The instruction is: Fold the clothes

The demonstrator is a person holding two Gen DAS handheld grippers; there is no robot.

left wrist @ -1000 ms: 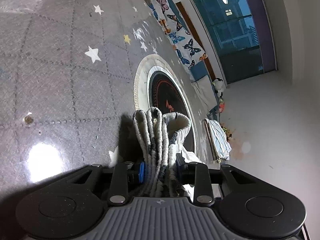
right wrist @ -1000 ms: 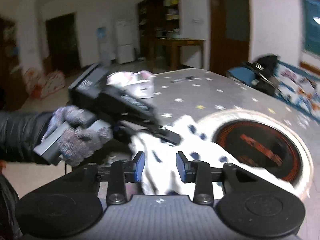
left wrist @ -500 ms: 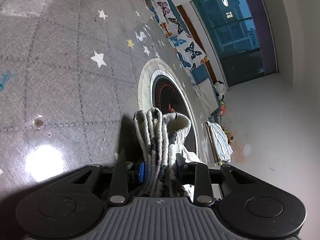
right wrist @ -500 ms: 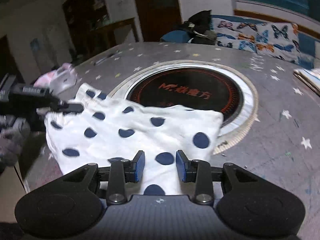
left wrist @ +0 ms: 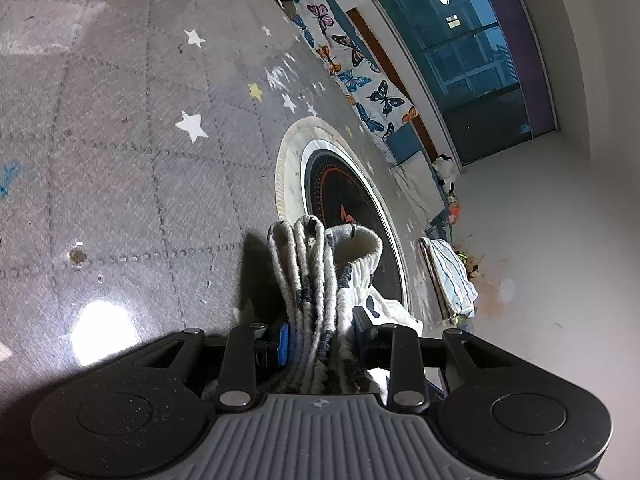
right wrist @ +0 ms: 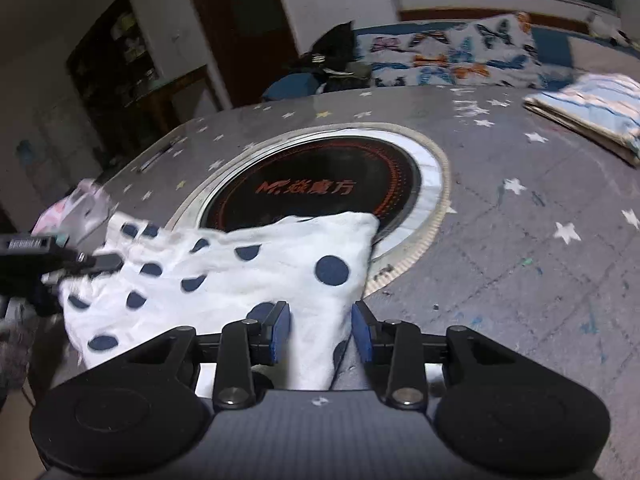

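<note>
Swung round and lowered since a second ago, the right gripper (right wrist: 321, 330) now looks across the tabletop (right wrist: 520, 264) instead of at the room and the gloved hand; the left gripper (left wrist: 320, 338) has kept its place. The cloth (right wrist: 224, 276), white with dark dots, now lies spread from the near left up to the near rim of the round black burner (right wrist: 320, 188) set in the tabletop. In the left wrist view the left jaws pinch a thick bunch of the cloth's gathered folds (left wrist: 316, 280), which stand up beyond the blue pads. In the right wrist view the cloth's near edge runs between the right jaws, which stand partly spread; whether the pads press on it I cannot tell. At the left edge of that view the left gripper (right wrist: 100, 261) grips the cloth's far left corner. A folded striped cloth (right wrist: 592, 112) lies at the far right of the tabletop, well apart. A butterfly cushion (right wrist: 448, 56) lies beyond the tabletop's far edge.
</note>
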